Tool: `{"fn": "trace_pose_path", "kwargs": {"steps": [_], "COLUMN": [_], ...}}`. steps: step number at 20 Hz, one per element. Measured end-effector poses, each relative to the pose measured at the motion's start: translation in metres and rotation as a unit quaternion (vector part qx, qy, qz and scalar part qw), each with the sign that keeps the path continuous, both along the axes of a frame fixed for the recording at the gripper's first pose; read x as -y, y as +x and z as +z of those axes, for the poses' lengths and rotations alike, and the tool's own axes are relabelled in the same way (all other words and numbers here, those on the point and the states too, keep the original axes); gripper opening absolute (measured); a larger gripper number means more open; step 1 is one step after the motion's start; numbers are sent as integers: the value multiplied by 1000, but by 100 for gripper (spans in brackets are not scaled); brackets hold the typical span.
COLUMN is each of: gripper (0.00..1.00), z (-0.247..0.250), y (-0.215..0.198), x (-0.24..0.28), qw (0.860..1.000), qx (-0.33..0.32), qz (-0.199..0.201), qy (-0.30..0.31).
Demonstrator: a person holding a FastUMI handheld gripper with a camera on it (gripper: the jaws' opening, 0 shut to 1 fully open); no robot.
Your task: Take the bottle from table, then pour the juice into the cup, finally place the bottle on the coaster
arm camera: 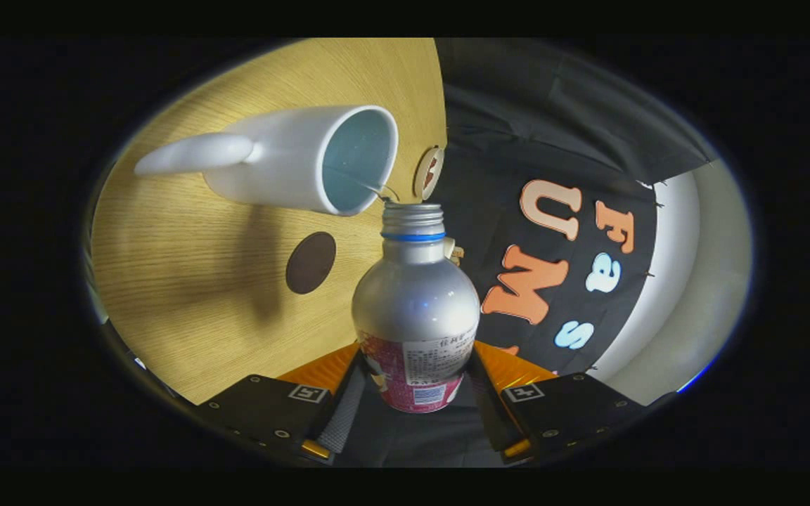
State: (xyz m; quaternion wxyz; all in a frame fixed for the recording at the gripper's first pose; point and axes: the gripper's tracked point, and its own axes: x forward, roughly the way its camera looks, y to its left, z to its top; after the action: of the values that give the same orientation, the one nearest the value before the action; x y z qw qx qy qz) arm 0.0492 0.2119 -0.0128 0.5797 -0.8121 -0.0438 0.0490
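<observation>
silver bottle, white cup, brown coaster

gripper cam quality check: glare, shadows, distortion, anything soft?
Gripper view: strong fisheye warp, and the whole scene reads rolled sideways; small glare spots on the bottle held in the tongs; the cup throws a broad soft shadow across the table; the coaster is sharp; rim areas dim and slightly soft.

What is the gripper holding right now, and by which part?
The gripper holds the bottle, both fingers pressing its lower labelled body near the base.
</observation>
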Motion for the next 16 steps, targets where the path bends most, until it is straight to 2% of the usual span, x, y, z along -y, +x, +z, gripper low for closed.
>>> {"fn": "trace_pose_path", "kwargs": {"steps": [16], "gripper": [76], "z": [1], "y": [2], "x": [-8], "qw": [999], "qx": [4], "qz": [8], "qy": [-32]}}
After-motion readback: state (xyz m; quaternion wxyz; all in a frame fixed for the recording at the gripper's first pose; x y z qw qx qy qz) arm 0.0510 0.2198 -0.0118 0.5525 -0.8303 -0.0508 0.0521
